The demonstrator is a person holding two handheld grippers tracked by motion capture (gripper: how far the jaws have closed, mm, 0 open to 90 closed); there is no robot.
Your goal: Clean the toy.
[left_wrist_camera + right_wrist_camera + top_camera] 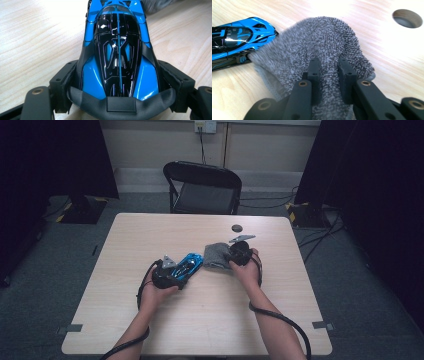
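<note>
A blue and black toy car (189,265) lies on the wooden table (150,235) near its middle. My left gripper (172,272) is shut on the car's rear; in the left gripper view the two jaws press against both sides of the toy car (117,52). A grey terry cloth (216,256) rests right of the car, its edge touching the car's nose. My right gripper (235,256) is shut on a pinched fold of the grey cloth (322,47). In the right gripper view the toy car (237,37) sits at the left, partly under the cloth's edge.
A round hole (236,227) is set in the table behind the cloth, seen as the hole (407,18) in the right gripper view. A black folding chair (202,187) stands beyond the far edge. Cables trail across the floor at the right.
</note>
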